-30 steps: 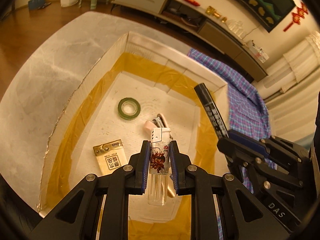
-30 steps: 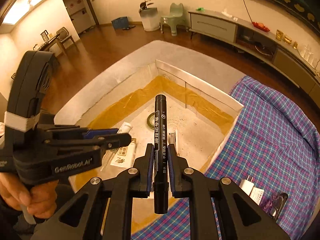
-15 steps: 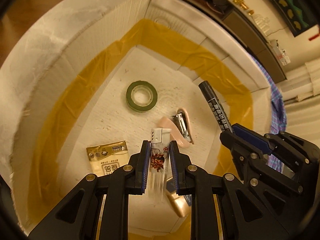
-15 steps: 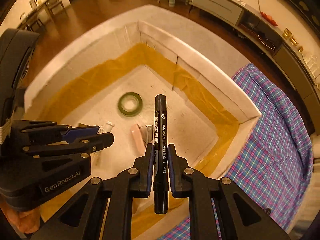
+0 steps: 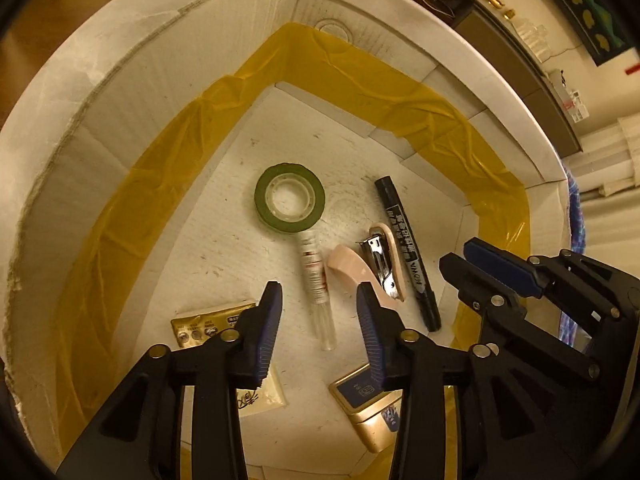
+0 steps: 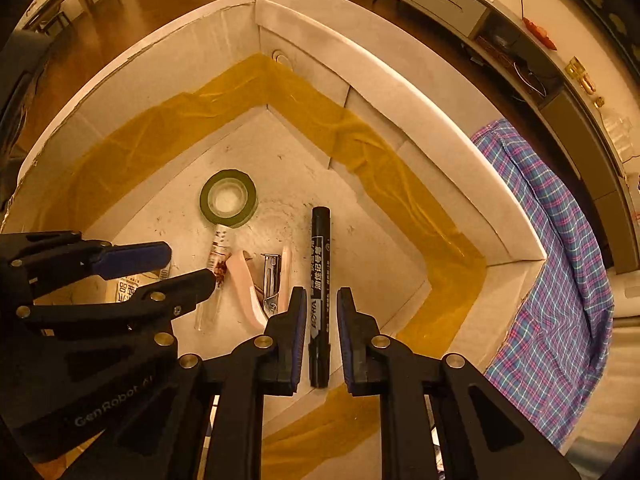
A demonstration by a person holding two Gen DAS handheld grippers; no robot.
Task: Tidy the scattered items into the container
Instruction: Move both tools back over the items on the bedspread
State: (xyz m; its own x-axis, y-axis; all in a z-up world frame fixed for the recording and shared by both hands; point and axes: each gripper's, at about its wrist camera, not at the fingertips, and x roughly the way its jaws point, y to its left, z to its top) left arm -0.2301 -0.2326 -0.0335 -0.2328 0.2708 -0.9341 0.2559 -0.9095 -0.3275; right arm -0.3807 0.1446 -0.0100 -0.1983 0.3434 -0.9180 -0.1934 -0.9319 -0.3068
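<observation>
While both tongs hang inside the box, this is the layout from left to right.
Box: white cardboard box (image 5: 132,80), yellow tape (image 5: 132,208) banding the foot of its walls; its rim rings the left wrist view, so the walls close in on every side.
Gold packet: gold packet (image 5: 200,322) on the floor near the left wall, partly under the left tongs.
Left tongs: left tongs (image 5: 318,312) spread wide and holding nothing, the lighter lying on the floor between the two pads.
Lighter: clear lighter (image 5: 316,280) flat on the floor, its far end touching the tape roll.
Tape roll: green tape roll (image 5: 289,198) flat, with bare floor between it and the far corner.
Stapler: pink stapler (image 5: 380,264) lying open, between lighter and marker, just beside both.
Gold box: small gold box (image 5: 366,404) on the near floor, partly under the left tongs' right pad.
Marker: black marker (image 6: 320,280) flat on the floor, its near end lying between the right pads without touching either.
Right tongs: right tongs (image 6: 322,332) spread, gripping nothing.
Right wall: bare floor lies between the marker and the taped right wall.
Cloth: plaid cloth (image 6: 560,240) outside the box, against its right rim.
</observation>
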